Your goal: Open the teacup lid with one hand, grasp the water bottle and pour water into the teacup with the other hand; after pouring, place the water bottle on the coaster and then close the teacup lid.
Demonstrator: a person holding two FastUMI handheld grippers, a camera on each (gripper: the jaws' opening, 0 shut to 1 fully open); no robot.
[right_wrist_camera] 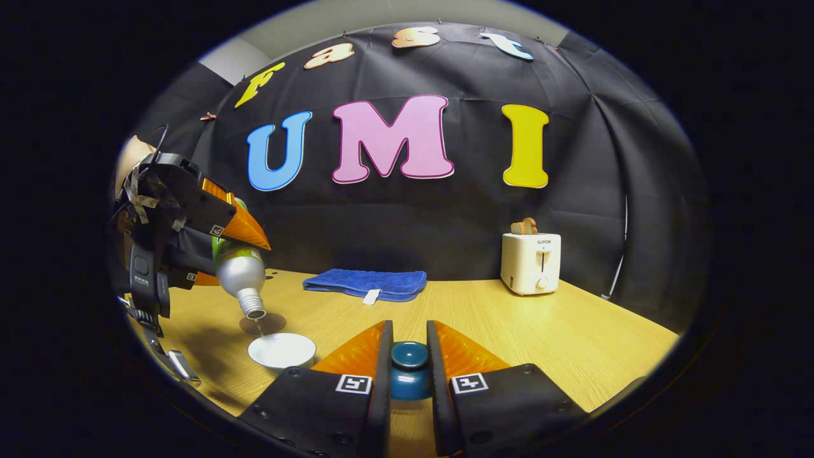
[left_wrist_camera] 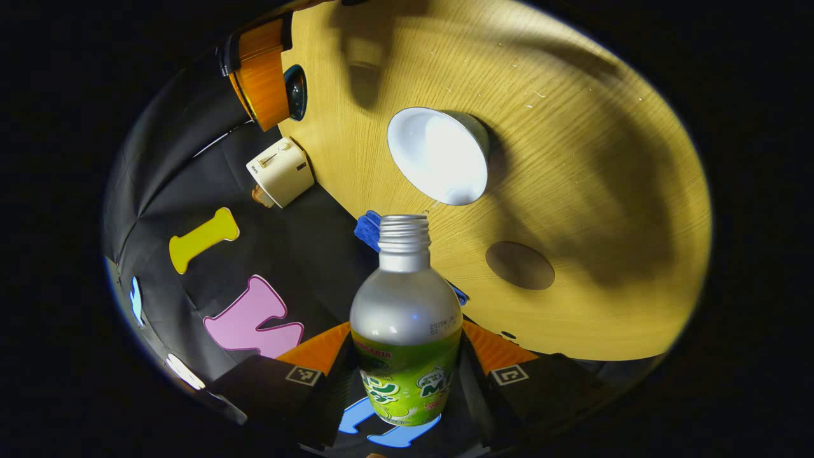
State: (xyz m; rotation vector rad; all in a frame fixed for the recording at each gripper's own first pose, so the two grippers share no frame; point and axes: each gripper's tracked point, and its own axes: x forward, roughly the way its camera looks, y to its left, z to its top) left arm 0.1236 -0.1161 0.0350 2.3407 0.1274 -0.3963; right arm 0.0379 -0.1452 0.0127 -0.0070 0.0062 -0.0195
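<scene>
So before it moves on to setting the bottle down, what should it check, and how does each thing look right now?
1. Left claw grips the water bottle: ok.
2. Bottle mouth above the teacup: ok.
3. Enough water in the cup: cannot tell.
4. Coaster bare for the bottle: ok.
5. Right claw holds the teacup lid, away from the cup: ok.
6. Bottle upright for setting down: not ok, it is tipped.

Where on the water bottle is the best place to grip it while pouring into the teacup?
On the labelled belly, from the sides, as the left gripper holds the water bottle now. That wide, straight-walled part probably gives both fingers a square seat, and the narrow neck stays free, tilted down over the teacup.
</scene>
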